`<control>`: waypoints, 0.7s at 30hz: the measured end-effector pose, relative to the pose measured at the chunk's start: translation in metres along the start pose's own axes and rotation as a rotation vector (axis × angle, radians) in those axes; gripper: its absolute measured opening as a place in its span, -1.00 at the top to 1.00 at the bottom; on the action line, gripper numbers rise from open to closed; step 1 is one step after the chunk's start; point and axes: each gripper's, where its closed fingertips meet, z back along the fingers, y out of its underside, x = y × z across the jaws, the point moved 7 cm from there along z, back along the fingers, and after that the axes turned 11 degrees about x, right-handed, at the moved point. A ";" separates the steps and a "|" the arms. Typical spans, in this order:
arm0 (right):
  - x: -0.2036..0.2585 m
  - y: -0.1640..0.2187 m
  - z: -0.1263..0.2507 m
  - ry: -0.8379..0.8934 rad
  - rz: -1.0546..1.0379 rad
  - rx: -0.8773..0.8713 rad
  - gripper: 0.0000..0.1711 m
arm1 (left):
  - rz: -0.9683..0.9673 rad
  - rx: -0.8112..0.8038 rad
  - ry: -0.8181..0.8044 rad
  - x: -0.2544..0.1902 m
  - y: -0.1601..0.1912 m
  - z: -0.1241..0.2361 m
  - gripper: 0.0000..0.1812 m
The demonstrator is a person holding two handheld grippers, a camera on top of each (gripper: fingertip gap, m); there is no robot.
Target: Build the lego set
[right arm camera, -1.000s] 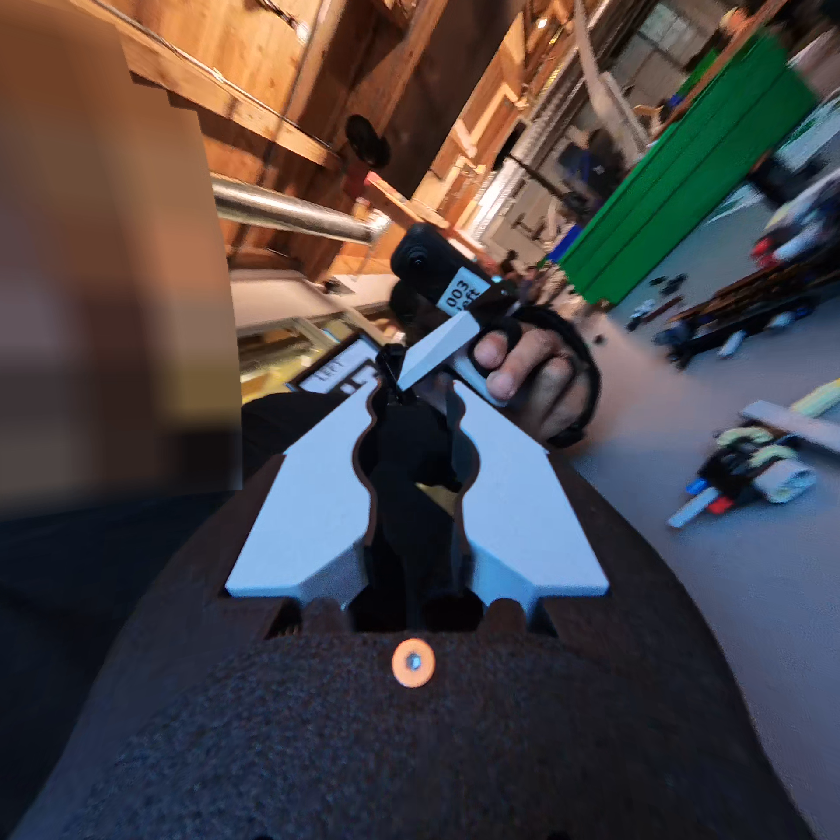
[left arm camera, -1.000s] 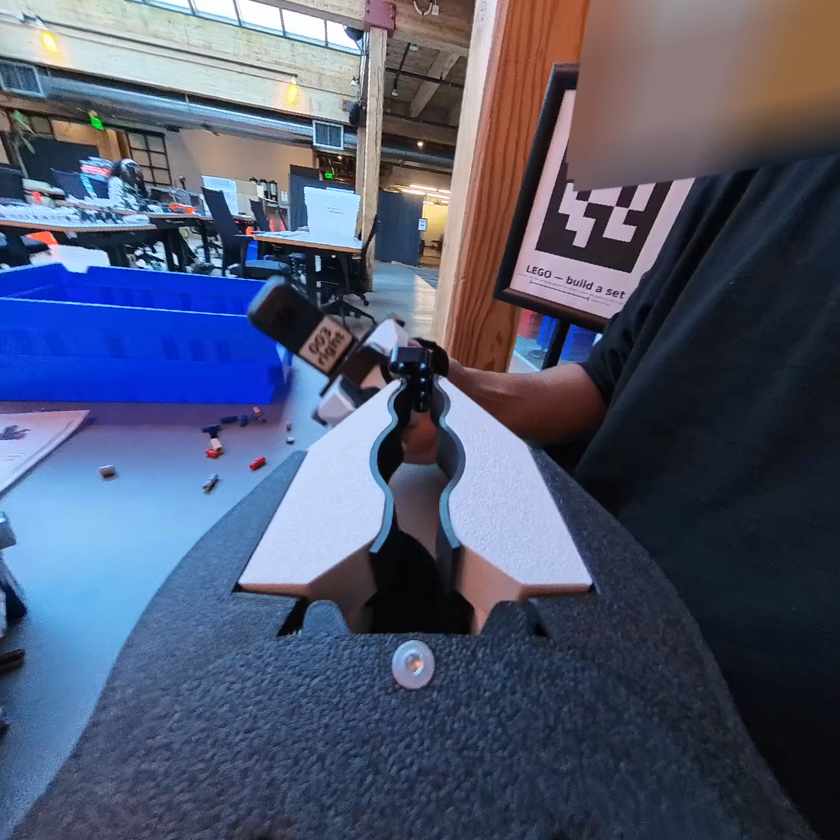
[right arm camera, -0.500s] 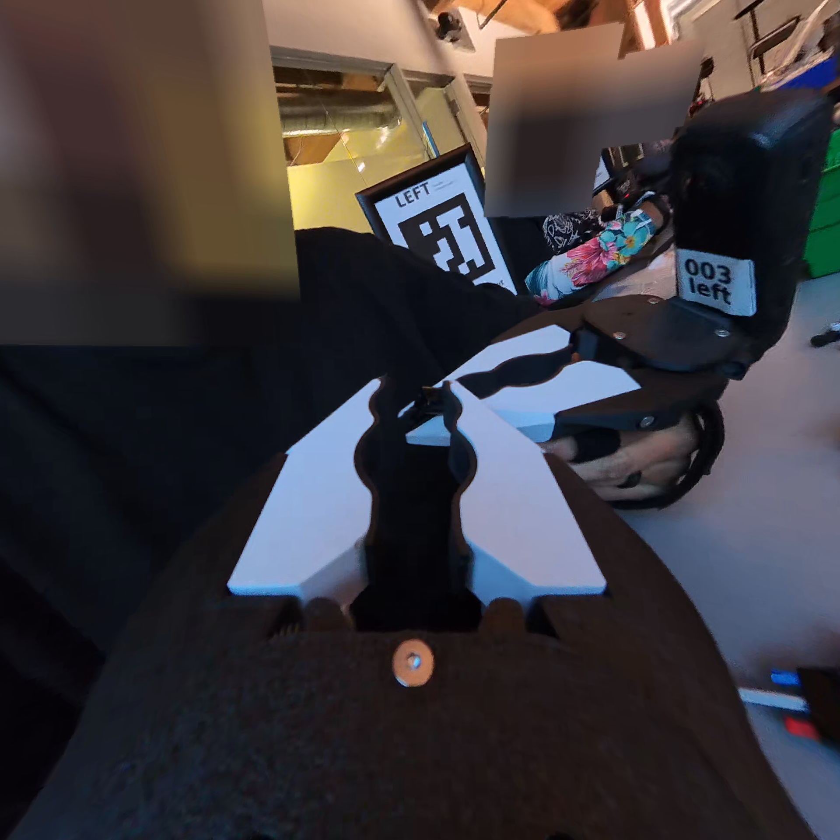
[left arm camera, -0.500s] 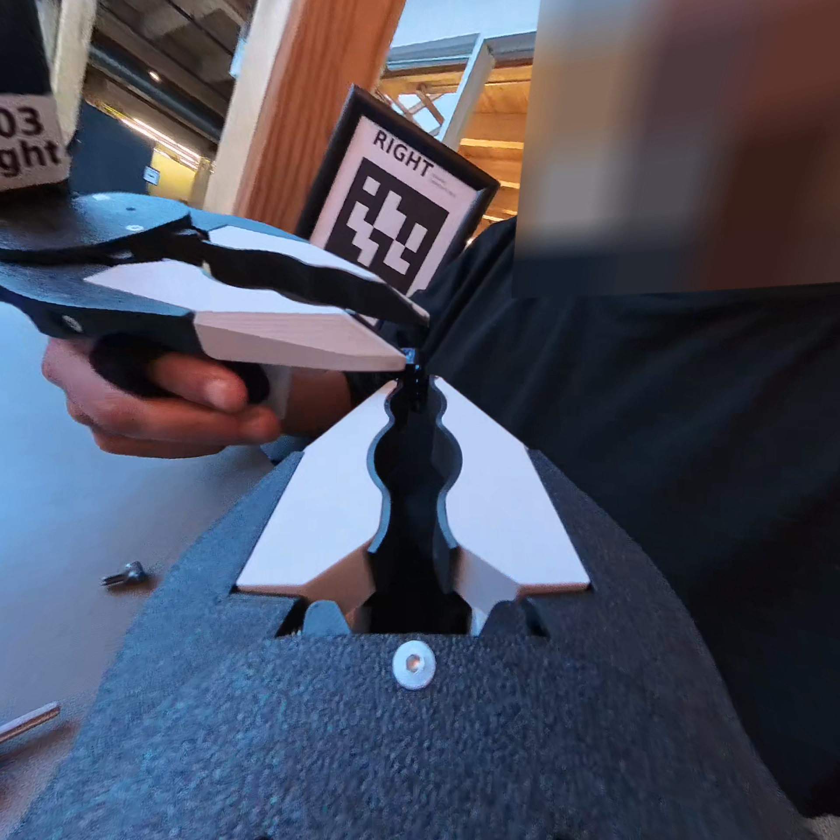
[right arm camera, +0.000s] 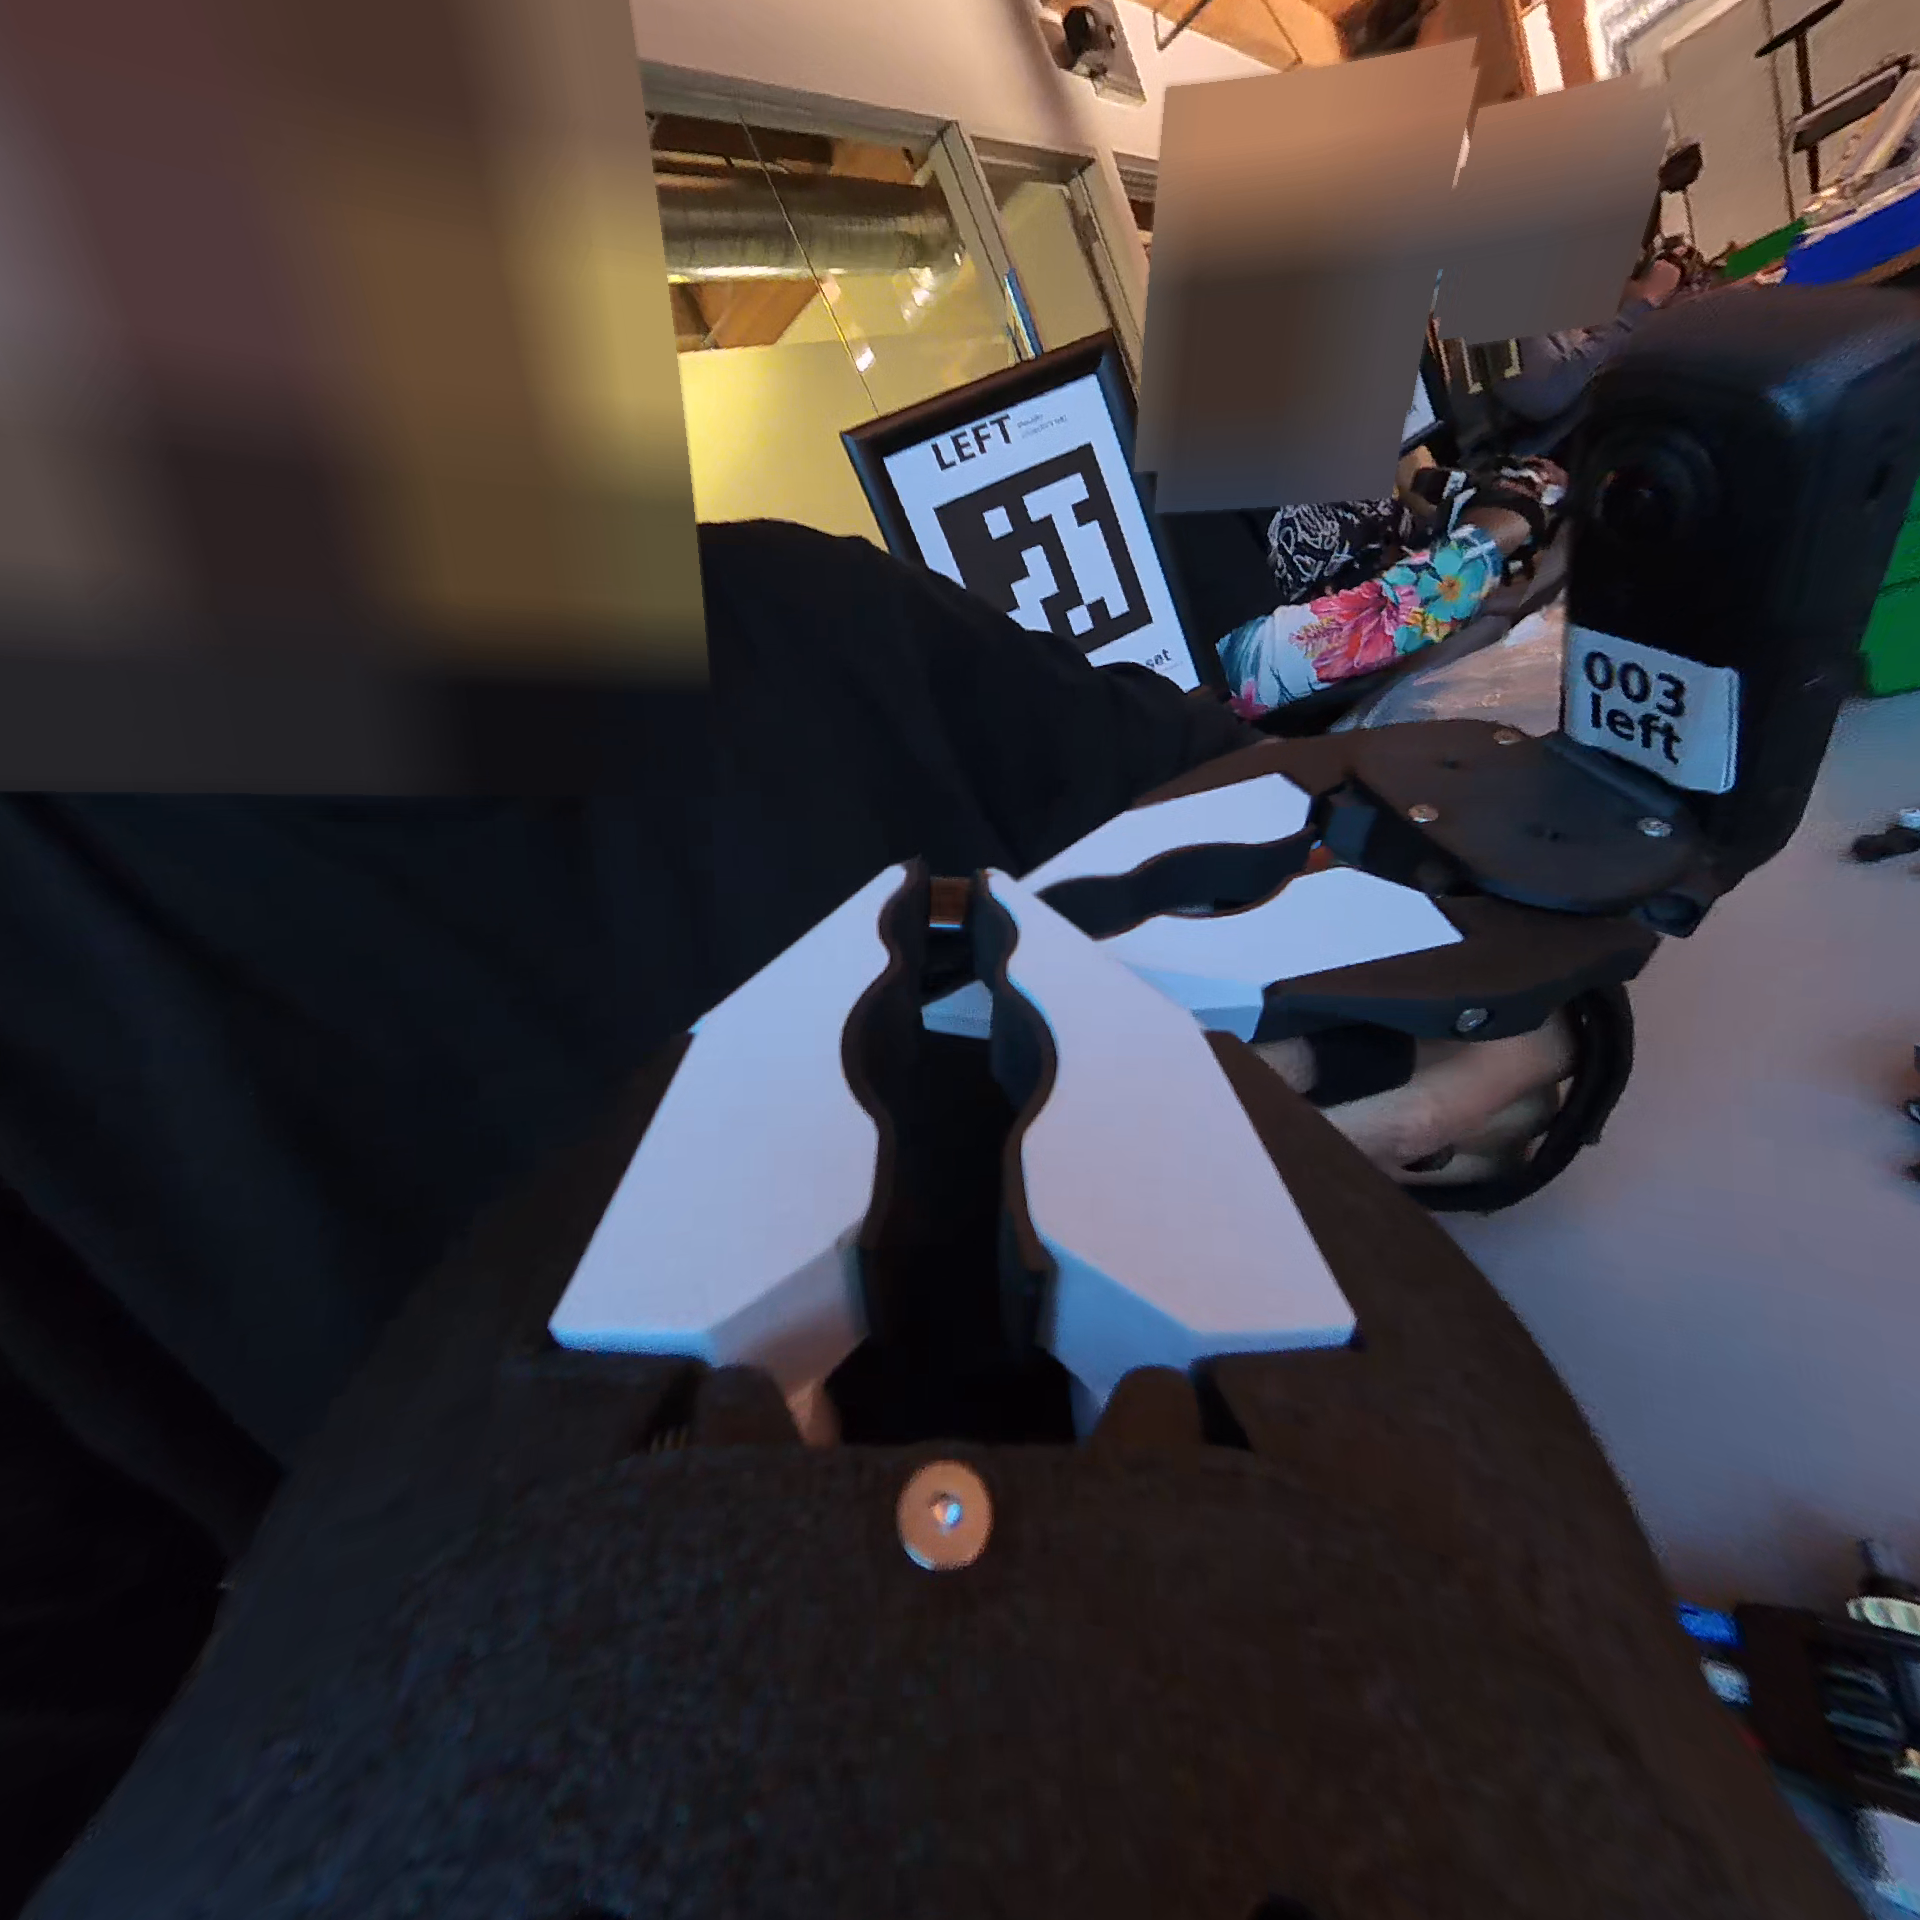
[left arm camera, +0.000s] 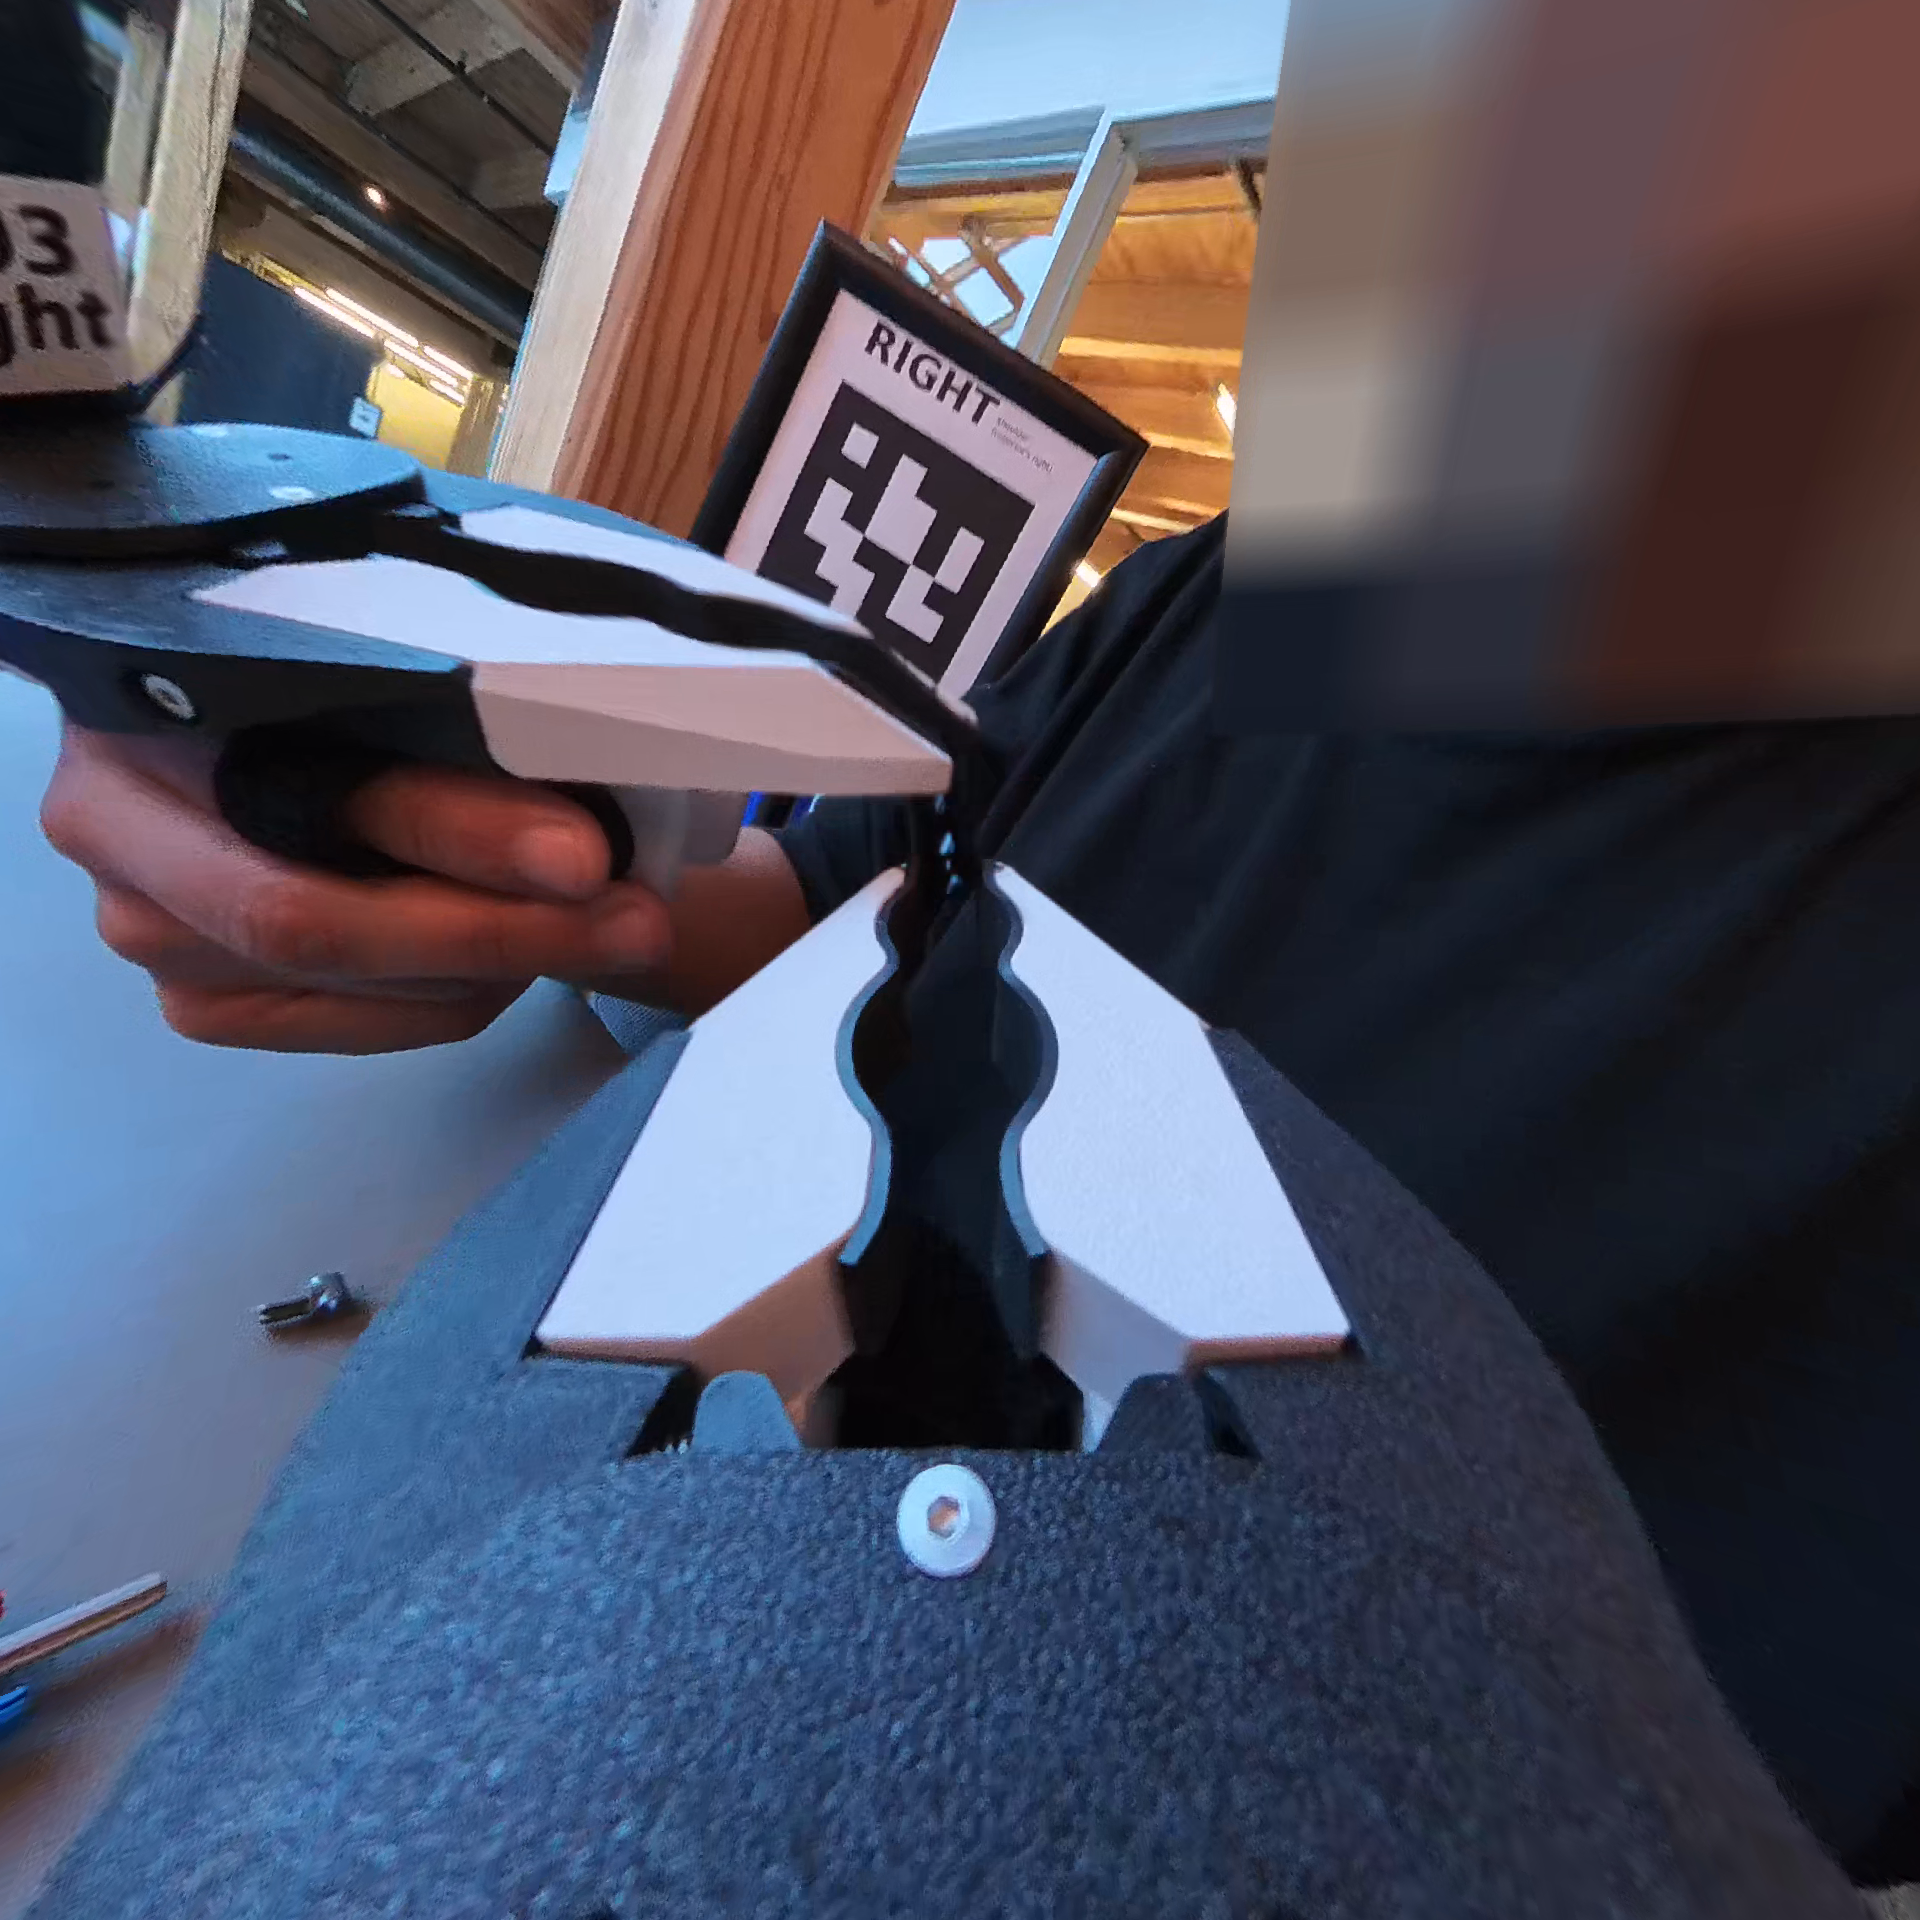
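Both my grippers, left gripper [left arm camera: 943, 883] and right gripper [right arm camera: 945, 891], meet tip to tip, each clenched on the small black lego piece [left arm camera: 940, 847]. It's tiny, rigid, light and slick, I reckon, so I'd pinch flat faces and keep the squeeze gentle.

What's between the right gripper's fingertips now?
A small dark lego piece sits pinched at the right gripper tips, meeting the left gripper. Its shape is hidden against the dark shirt.

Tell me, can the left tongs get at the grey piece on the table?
Probably not yet: the table toward the grey piece is free, but the left tongs are shut on a small black piece that the right tongs also pinch.
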 end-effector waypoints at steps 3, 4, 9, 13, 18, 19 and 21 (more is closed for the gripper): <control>-0.001 0.000 0.000 -0.003 -0.009 0.005 0.92 | -0.003 0.016 -0.009 0.000 0.002 -0.004 0.93; -0.001 0.001 -0.001 -0.006 -0.011 0.011 0.92 | -0.002 0.018 -0.005 0.001 0.002 -0.004 0.93; -0.001 0.004 -0.005 -0.023 -0.032 0.064 0.92 | 0.000 0.014 0.002 0.000 0.002 -0.005 0.90; -0.001 0.005 -0.006 -0.038 -0.041 0.078 0.92 | -0.012 0.025 -0.001 -0.001 0.003 -0.006 0.93; -0.001 0.005 -0.009 -0.081 -0.057 0.089 0.92 | -0.029 0.044 -0.002 -0.003 0.004 -0.008 0.93; -0.001 0.005 -0.009 -0.091 -0.059 0.090 0.92 | -0.032 0.049 -0.002 -0.004 0.004 -0.008 0.93; -0.001 0.004 -0.010 -0.113 -0.062 0.085 0.92 | -0.031 0.053 0.005 -0.004 0.004 -0.009 0.93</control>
